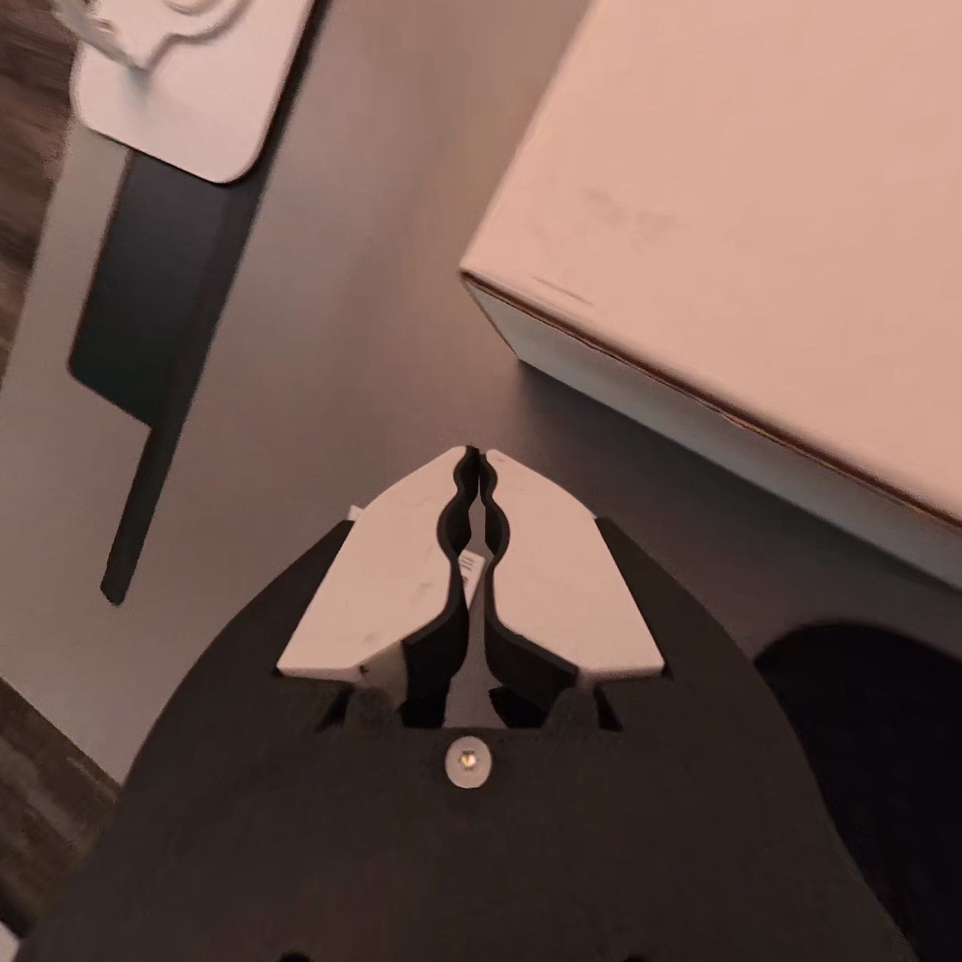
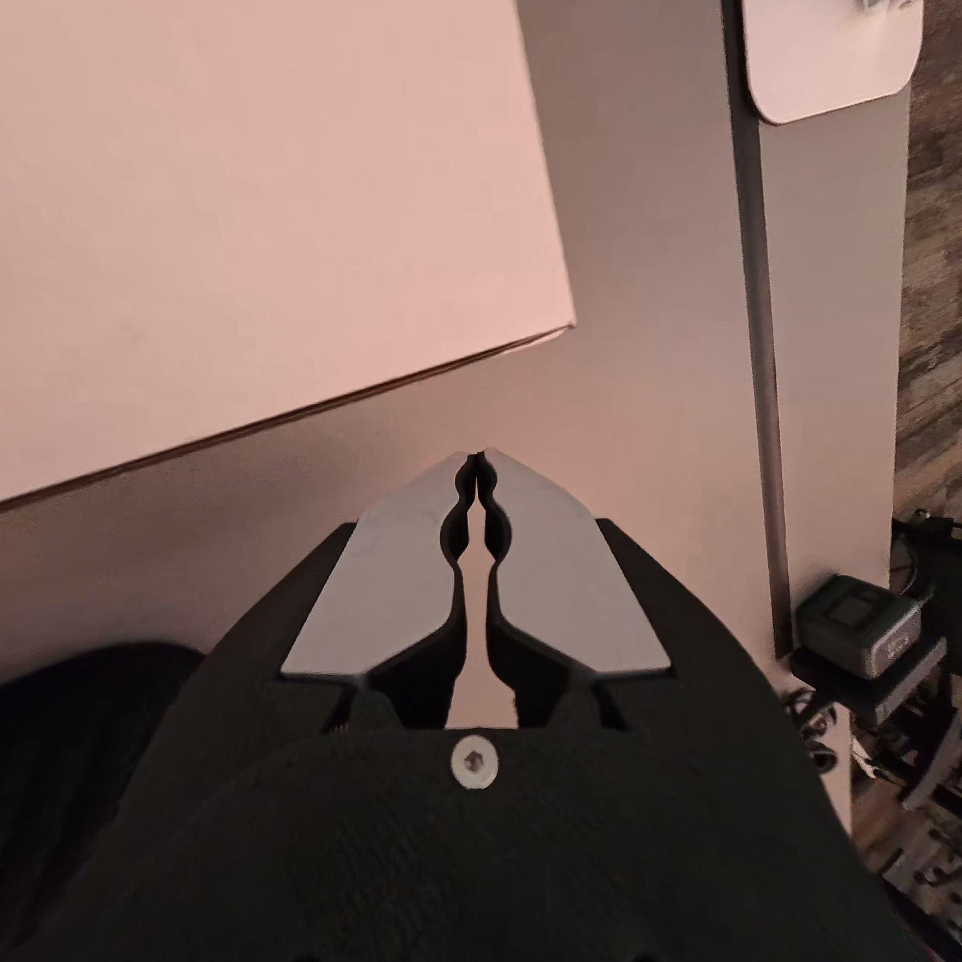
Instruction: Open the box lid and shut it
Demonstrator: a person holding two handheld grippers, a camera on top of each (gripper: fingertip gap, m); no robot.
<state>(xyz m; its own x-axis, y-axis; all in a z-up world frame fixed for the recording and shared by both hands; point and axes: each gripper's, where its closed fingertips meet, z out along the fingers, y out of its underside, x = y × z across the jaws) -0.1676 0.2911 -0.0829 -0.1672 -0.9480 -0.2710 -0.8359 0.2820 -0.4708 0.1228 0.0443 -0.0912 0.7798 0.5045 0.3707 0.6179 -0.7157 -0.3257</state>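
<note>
A pale cardboard box with its lid down lies on the table, filling the upper right of the left wrist view. It also shows in the right wrist view at the upper left. My left gripper is shut with nothing between its pads, over the table to the left of the box's near corner. My right gripper is shut with nothing between its pads, over the table in front of the box's right corner. Neither gripper touches the box.
A white rounded pad lies at the table's far left edge, and a similar one at the far right. A dark seam runs down the table. A small grey camera and cables sit past the right edge.
</note>
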